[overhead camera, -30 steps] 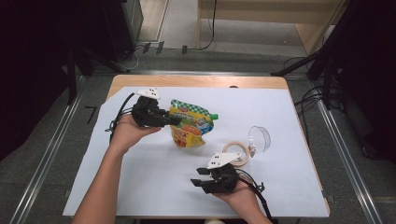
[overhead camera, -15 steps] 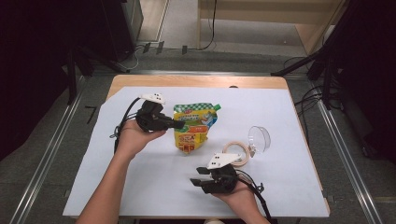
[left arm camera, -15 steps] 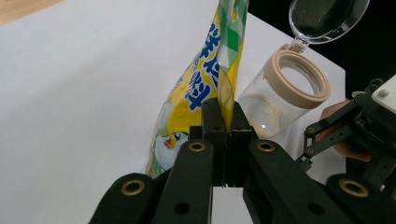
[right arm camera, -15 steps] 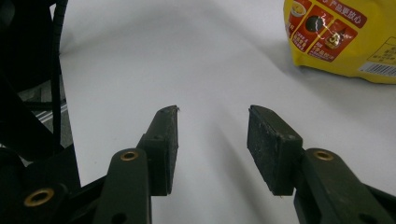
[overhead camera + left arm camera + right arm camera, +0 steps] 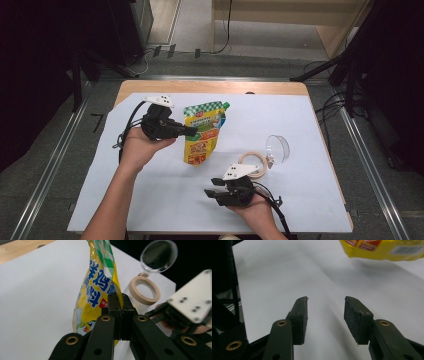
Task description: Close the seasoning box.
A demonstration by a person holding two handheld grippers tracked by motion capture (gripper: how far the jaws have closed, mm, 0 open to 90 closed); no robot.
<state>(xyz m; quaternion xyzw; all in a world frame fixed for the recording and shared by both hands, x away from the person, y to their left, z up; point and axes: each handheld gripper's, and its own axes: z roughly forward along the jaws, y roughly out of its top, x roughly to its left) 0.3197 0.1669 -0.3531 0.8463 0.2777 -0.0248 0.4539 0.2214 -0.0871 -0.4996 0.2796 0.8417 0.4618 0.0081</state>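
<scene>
Yellow pouch (image 5: 201, 134) with a green-checked top and blue lettering is the thing being handled here, and it's off the white sheet (image 5: 300, 120), hanging more or less upright with its bottom edge clear of the paper. The left gripper (image 5: 192, 132) has its jaws clamped tight on the pouch's left edge, roughly mid-height; in the left gripper view the two black jaws are pressed together with the foil pinched between them.

Just to the right of the pouch and a bit nearer the person sits a clear jar (image 5: 252, 165) with a tan rim, and its round transparent lid (image 5: 278, 148) is flipped open on the far side of it from the pouch.

The right gripper (image 5: 214, 187) is below the pouch, on the person's side, next to the jar. Its jaws are spread wide with nothing between them, just bare white sheet, and the pouch's yellow bottom edge shows up top in the right gripper view.
</scene>
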